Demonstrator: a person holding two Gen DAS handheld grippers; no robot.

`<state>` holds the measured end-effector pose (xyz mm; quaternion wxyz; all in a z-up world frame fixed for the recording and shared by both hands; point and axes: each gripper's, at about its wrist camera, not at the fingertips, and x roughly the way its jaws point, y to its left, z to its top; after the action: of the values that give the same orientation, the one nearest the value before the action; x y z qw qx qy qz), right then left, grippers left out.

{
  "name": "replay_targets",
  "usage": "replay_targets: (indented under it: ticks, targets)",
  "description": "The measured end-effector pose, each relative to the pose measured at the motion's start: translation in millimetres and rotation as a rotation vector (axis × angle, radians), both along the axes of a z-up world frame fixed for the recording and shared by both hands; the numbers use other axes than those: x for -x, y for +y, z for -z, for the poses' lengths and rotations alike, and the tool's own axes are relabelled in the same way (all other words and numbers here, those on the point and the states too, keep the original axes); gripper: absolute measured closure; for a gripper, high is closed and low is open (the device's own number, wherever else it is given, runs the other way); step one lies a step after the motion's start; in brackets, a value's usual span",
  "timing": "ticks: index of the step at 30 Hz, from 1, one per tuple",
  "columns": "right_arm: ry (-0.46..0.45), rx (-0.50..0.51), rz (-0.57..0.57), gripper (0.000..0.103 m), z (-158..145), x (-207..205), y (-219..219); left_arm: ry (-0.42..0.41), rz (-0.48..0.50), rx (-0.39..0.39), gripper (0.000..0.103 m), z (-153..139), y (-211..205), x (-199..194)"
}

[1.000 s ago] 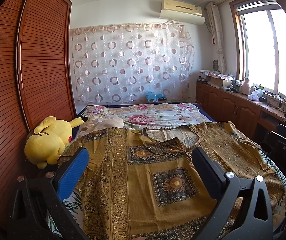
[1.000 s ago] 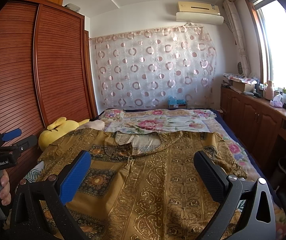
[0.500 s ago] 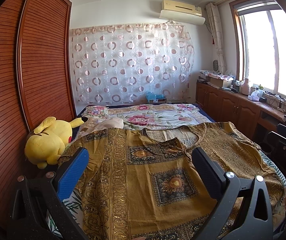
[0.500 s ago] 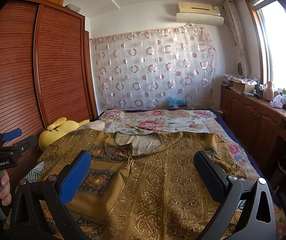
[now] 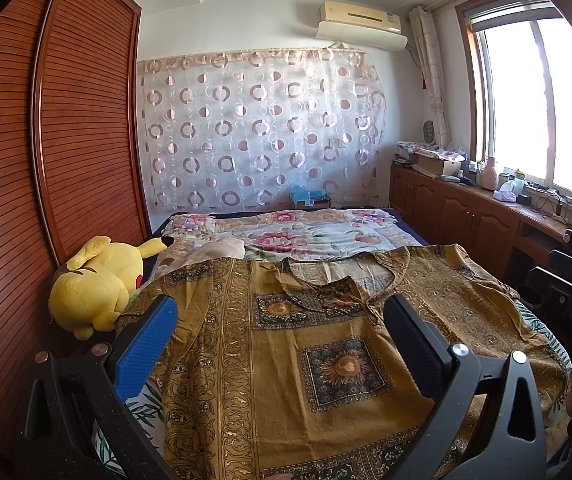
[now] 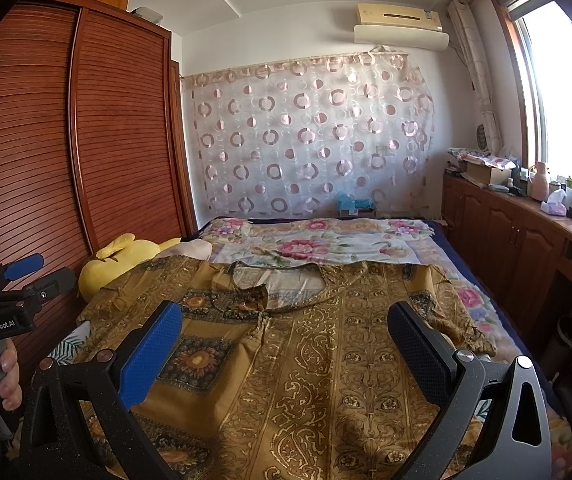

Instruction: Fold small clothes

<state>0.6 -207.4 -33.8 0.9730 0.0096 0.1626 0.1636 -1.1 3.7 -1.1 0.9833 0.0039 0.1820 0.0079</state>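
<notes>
Mustard-gold garment (image 5: 309, 360) lies flat on the bed (image 6: 325, 244), unchanged from a second ago; left tool (image 5: 280, 344) and right tool (image 6: 286, 352) gape empty above it, folding unstarted.

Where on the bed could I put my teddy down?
Free: the flowered sheet between the shirt collar and the curtain. Crowded: the shirt covers the near half, the yellow plush toy fills the wardrobe side, and the window counter is cluttered.

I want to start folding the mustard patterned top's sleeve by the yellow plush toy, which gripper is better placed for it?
Probably left. The left gripper hangs open over the top's plush toy side; the right gripper faces the opposite sleeve.
</notes>
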Motion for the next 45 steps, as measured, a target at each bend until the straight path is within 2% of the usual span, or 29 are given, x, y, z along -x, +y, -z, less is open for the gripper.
replay_targets:
  ticks: [9,21,30,36,41,45]
  targets:
    - [0.035,0.028,-0.044,0.000,10,-15,15,0.035,-0.007,0.010,0.000,7,4,-4]
    - [0.059,0.081,-0.188,0.000,19,-48,37,0.098,-0.063,0.027,0.000,30,52,-26]
    - [0.148,0.140,-0.275,0.000,38,-73,45,0.197,-0.134,0.039,0.000,58,112,-43]
    - [0.204,0.217,-0.276,0.001,48,-84,46,0.288,-0.129,0.033,0.000,75,148,-50]
    - [0.240,0.201,-0.309,0.001,43,-90,44,0.361,-0.104,0.052,0.000,93,174,-64]
    - [0.247,0.196,-0.323,0.001,41,-90,43,0.428,-0.100,0.088,0.013,108,194,-80]
